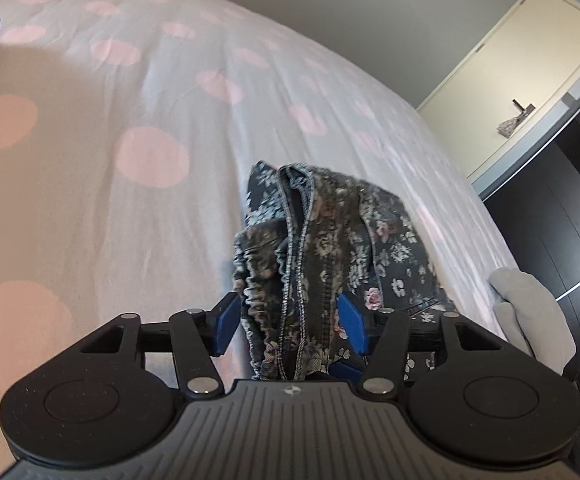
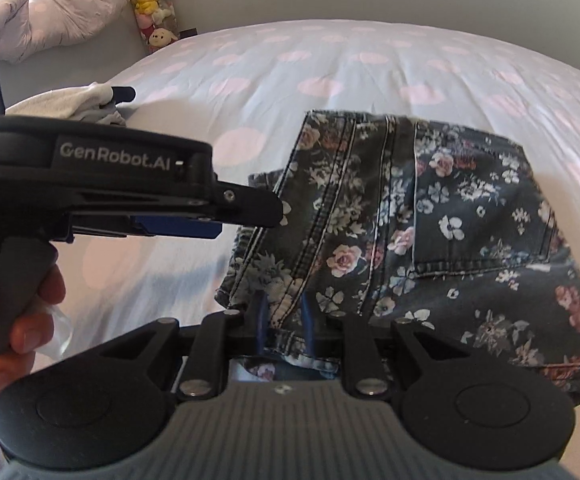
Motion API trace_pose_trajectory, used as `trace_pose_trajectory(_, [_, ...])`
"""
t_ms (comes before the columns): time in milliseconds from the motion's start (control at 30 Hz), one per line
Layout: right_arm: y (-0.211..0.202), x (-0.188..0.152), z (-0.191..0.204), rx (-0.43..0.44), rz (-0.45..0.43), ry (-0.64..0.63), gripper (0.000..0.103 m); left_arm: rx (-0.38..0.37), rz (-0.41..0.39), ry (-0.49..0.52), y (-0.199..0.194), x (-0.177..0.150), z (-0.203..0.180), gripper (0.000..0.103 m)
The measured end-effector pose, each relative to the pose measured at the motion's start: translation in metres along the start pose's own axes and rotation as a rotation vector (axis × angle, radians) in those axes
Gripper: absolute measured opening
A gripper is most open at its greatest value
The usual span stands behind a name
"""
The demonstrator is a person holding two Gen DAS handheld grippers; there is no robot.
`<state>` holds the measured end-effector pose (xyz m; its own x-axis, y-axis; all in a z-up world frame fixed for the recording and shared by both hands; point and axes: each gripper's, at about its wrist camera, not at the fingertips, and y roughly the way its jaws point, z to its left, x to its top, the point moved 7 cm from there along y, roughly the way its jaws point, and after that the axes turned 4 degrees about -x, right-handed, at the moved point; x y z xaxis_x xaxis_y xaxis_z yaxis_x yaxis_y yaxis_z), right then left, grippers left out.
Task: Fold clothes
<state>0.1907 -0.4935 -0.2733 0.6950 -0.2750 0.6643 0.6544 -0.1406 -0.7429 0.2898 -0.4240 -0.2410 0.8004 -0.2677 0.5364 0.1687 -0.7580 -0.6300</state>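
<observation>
Dark floral denim shorts (image 2: 430, 224) lie folded on the bed, also seen in the left wrist view (image 1: 330, 240). My left gripper (image 1: 290, 322) has its blue pads on either side of a bunched edge of the shorts, and seems closed on it. It also shows from the side in the right wrist view (image 2: 245, 216). My right gripper (image 2: 283, 320) is shut on the near hem of the shorts, blue pads pinching the seam.
The bed (image 1: 129, 120) has a white sheet with pink dots. A pile of pale clothes (image 2: 85, 100) lies at its left edge, grey cloth (image 1: 530, 304) at the right. A door (image 1: 530, 80), dark cabinet and plush toys (image 2: 151, 4) stand around.
</observation>
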Motion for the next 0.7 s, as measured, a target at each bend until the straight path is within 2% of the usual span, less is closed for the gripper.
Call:
trace_pose_trajectory(267, [-0.012,0.002,-0.008,0.055,-0.008,0.015,0.022,0.026,0.028,-0.039,0.013,-0.005,0.01,0.06])
trace_pose_trajectory(333, [-0.026,0.005,-0.013,0.052,-0.039,0.017,0.027,0.033,0.017,-0.03,0.013,-0.005,0.008,0.06])
trace_pose_trajectory(367, [-0.035,0.006,-0.018,0.038,-0.06,0.011,0.036,0.037,0.011,-0.023,0.013,-0.004,0.008,0.06])
trace_pose_trajectory(433, [-0.051,0.005,-0.029,0.003,-0.095,0.0,0.047,0.052,0.009,-0.004,0.014,-0.005,0.006,0.06])
trace_pose_trajectory(533, [-0.064,-0.001,-0.05,-0.06,-0.104,-0.007,0.048,0.064,0.013,0.016,0.017,-0.008,0.006,0.07])
trace_pose_trajectory(600, [-0.068,-0.008,-0.068,-0.138,-0.109,-0.005,0.048,0.058,0.01,0.021,0.018,-0.01,0.007,0.073])
trace_pose_trajectory(700, [-0.07,-0.013,-0.102,-0.202,-0.087,0.1,0.048,0.049,0.0,0.015,0.018,-0.011,0.009,0.074])
